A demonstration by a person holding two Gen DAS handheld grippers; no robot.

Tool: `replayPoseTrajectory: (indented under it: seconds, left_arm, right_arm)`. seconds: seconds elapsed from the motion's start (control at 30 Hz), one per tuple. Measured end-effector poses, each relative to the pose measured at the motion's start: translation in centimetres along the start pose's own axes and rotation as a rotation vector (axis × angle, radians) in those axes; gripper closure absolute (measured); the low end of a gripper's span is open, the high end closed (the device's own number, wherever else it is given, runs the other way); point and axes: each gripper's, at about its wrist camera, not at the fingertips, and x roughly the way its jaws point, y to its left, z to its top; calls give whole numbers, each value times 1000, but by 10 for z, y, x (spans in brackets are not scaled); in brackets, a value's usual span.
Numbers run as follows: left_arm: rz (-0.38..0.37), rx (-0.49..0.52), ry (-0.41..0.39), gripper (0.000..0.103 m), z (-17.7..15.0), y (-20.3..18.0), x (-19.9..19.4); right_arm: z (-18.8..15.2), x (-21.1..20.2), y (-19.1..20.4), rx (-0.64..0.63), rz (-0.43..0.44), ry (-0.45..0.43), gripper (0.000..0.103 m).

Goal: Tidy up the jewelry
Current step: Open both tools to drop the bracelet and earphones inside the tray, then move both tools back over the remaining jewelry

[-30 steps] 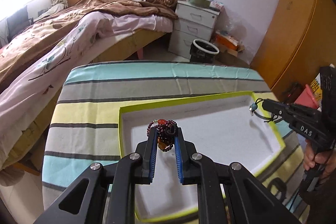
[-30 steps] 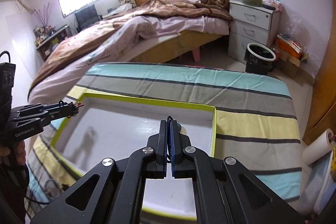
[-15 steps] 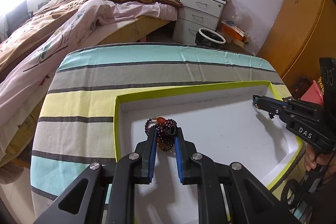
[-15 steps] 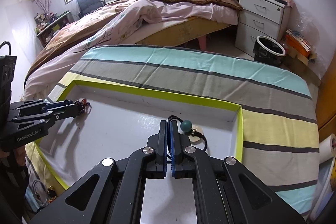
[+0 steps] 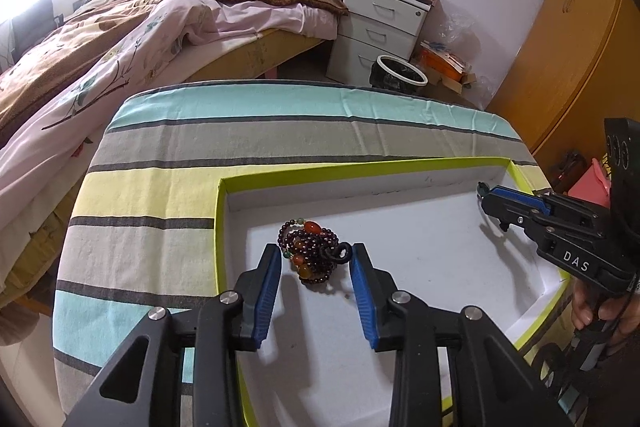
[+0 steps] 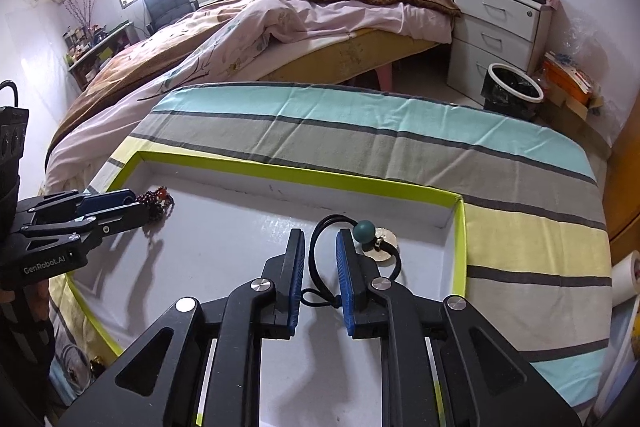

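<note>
Jaws parted on left gripper (image 5: 316, 267) and right gripper (image 6: 320, 259), flanking beaded bracelet (image 5: 310, 257) and cord necklace (image 6: 362, 247) inside green-rimmed tray (image 6: 288, 173), bare white floor between, on striped tablecloth (image 6: 360, 139) near bed (image 6: 280, 11).

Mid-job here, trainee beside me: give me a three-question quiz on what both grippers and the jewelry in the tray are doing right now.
1. True or false: the left gripper is clamped shut on the beaded bracelet.
2. What lies between the right gripper fingers?
A. a black cord necklace
B. a gold ring
C. a watch
3. Fill in: both jewelry pieces rest inside the white ____ with a green rim.

Key: 1 false, its jaws stand open; 2 A; 3 tray.
</note>
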Motion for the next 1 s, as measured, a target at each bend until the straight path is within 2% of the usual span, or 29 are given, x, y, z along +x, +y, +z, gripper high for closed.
replayPoseTrajectory:
  seconds: [0.07, 0.13, 0.2, 0.57, 1.0]
  left_arm:
    - [2, -1, -3, 64, 0, -1, -3]
    - [-5, -4, -12, 60, 0, -2, -8]
    - [-10, -4, -19, 58, -2, -5, -14]
    - [-6, -18, -72, 55, -28, -14, -61]
    - [-4, -98, -97, 50, -88, -7, -104]
  right_arm:
    - [0, -3, -1, 2, -4, -8, 84]
    - [-1, -7, -1, 9, -4, -17, 70]
    - [-2, -12, 0, 13, 8, -25, 65]
    - [-28, -57, 11, 13, -26, -78, 65]
    - [-86, -100, 15, 66, -42, -103, 65]
